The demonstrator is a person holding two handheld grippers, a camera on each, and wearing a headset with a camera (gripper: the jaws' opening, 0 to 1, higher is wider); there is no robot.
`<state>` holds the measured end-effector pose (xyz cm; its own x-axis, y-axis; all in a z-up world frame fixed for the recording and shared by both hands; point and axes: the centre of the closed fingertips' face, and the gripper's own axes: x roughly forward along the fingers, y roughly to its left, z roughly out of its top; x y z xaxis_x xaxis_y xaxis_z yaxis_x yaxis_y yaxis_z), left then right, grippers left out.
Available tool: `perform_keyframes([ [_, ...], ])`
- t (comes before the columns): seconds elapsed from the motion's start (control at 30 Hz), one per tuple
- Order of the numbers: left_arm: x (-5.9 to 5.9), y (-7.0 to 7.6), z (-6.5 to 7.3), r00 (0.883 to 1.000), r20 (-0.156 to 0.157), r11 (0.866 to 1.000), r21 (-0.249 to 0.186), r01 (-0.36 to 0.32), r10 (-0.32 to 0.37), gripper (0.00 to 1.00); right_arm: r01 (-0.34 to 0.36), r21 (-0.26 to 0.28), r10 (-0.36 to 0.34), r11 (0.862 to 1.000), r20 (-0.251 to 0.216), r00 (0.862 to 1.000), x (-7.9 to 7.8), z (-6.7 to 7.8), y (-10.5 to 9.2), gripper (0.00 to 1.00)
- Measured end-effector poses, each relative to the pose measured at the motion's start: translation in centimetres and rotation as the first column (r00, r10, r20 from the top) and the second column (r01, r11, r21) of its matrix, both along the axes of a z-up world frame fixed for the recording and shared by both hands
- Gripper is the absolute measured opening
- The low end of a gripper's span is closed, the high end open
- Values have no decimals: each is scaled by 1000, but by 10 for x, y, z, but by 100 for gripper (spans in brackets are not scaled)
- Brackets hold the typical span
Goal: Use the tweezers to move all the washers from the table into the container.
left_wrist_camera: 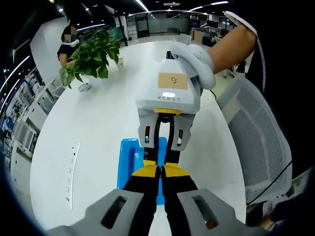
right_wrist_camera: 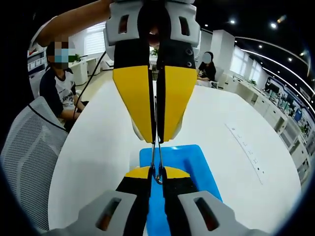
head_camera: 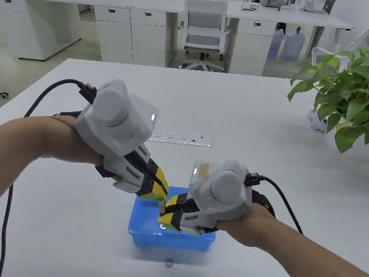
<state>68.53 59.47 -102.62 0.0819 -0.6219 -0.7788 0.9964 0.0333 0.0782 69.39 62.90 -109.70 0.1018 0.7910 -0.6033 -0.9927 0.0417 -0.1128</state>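
Note:
Both grippers hang tip to tip over the blue container (head_camera: 147,232) near the table's front edge. My left gripper (head_camera: 157,189) comes in from the upper left and my right gripper (head_camera: 167,217) from the right. In the right gripper view the thin metal tweezers (right_wrist_camera: 155,147) run from between the left gripper's (right_wrist_camera: 156,137) shut yellow jaws down into my right gripper's (right_wrist_camera: 157,173) shut jaws. A small ring shows at the tweezers' lower end. One washer (head_camera: 168,264) lies on the table just in front of the container. The left gripper's (left_wrist_camera: 161,170) own jaws are closed above the container (left_wrist_camera: 129,162).
A potted plant (head_camera: 340,98) stands at the table's right edge. A flush socket strip (head_camera: 179,138) sits mid-table behind the grippers. An office chair (head_camera: 202,34) and white cabinets stand beyond the far edge. Cables trail from both grippers.

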Motion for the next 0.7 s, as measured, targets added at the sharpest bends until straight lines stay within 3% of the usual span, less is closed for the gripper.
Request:
perform_keyframes([
  [0.7,21,16,-30,998,-36,999,19,-44,45,5,5,3,-5,1000,-57,998,17,-29,19,10],
])
